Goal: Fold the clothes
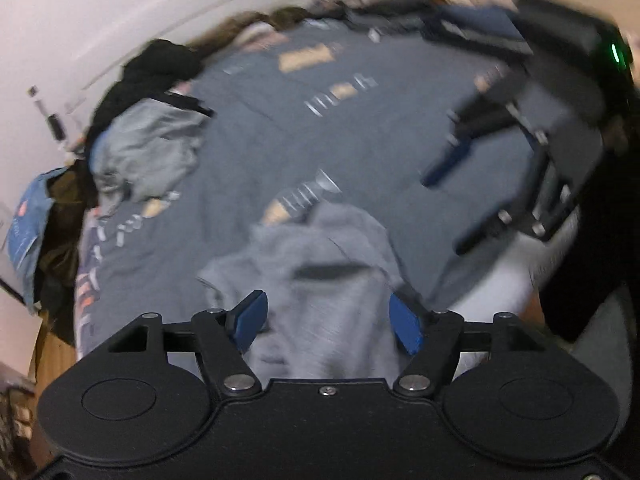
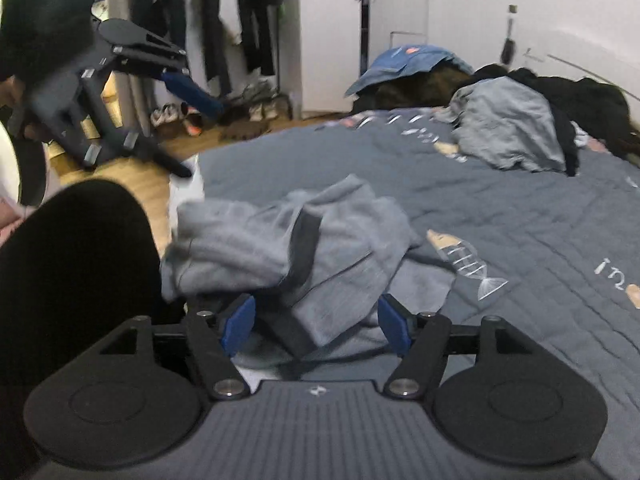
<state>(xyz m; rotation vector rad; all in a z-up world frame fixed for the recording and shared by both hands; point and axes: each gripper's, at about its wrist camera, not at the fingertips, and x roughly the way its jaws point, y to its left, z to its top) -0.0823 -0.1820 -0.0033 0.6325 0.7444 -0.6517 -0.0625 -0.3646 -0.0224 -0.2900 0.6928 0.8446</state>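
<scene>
A crumpled grey garment with a dark band lies on the blue-grey quilt near the bed's edge. My right gripper is open just in front of it, with a fold of the cloth lying between the blue pads. My left gripper is also open and hovers over the same grey garment; that view is blurred. Each gripper shows in the other's view: the right gripper at the upper right, the left gripper raised at the upper left, both with jaws apart.
A pile of clothes sits at the far side of the bed: a light grey-blue piece, black garments and denim. Beyond the bed are a wooden floor, shoes and a hanging-clothes rack. A person's dark-clad leg is at left.
</scene>
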